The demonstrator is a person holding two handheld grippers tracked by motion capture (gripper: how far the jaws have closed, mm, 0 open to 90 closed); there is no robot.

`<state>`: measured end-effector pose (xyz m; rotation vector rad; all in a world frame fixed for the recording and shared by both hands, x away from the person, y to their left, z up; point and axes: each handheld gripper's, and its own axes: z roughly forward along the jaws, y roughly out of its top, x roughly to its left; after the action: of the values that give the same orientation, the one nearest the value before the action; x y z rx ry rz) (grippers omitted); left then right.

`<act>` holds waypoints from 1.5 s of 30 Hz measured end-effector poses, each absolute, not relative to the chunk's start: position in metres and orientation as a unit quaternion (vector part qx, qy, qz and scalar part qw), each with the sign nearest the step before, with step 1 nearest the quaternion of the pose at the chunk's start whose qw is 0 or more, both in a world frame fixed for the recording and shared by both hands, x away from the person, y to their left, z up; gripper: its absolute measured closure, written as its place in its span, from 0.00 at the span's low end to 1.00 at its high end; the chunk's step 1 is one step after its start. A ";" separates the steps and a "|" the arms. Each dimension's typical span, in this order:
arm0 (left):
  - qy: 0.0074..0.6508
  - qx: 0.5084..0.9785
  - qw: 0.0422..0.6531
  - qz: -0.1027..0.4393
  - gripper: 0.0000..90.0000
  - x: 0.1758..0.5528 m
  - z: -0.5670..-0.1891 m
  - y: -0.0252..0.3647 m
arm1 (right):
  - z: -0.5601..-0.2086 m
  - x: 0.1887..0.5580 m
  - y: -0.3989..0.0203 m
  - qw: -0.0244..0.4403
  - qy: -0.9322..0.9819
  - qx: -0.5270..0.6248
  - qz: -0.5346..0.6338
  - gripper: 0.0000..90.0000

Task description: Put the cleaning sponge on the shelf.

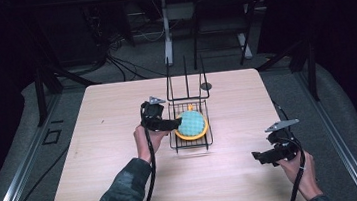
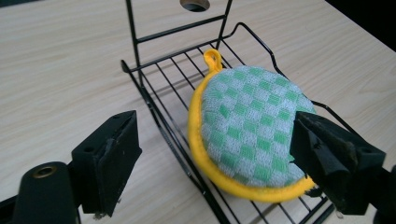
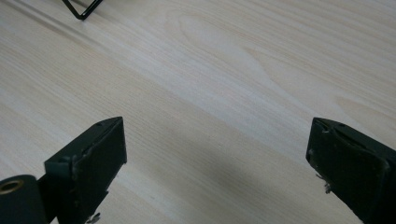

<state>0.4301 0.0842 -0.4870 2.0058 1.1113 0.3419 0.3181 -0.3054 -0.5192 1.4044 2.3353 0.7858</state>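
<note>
At the centre of the high view, we are seeing a round pot holder [image 1: 191, 124], green-checked with a yellow rim, lying in a black wire rack [image 1: 191, 143] on the tabletop [image 1: 103, 118]. The left hand-held gripper [image 1: 174, 124] is hovering at the rack's left side, its tips just reaching the pot holder's edge. The right hand-held gripper [image 1: 259, 157] is sitting at the lower right of the frame, well apart from the rack, over bare wood.

In the left gripper view, we are looking along the left hand-held gripper [image 2: 215, 154], whose jaws are standing wide apart and pressing on nothing. The pot holder [image 2: 247, 126] is lying between them at centre right, resting on the rack [image 2: 159, 112], its yellow loop pointing to the top of the frame.

In the right gripper view, the right hand-held gripper [image 3: 217, 163] is standing open over the tabletop [image 3: 210, 74], with a corner of the rack [image 3: 83, 10] at the upper left.
</note>
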 end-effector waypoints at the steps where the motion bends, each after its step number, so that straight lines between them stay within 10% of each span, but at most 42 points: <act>1: 0.438 0.794 0.400 0.132 0.16 0.427 -0.484 0.088 | -0.519 0.318 -0.305 0.154 0.813 0.489 0.275 0.05; 23: 0.451 0.789 0.387 0.159 0.05 0.374 -0.447 0.154 | -0.513 0.315 -0.305 0.156 0.809 0.490 0.285 0.06; 45: 0.524 0.759 0.347 0.170 0.00 0.320 -0.498 0.228 | -0.515 0.312 -0.300 0.155 0.812 0.490 0.275 0.06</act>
<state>0.3200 0.2277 -0.4980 1.9696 1.3593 0.4401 0.3121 -0.3000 -0.5149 1.4047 2.3269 0.7883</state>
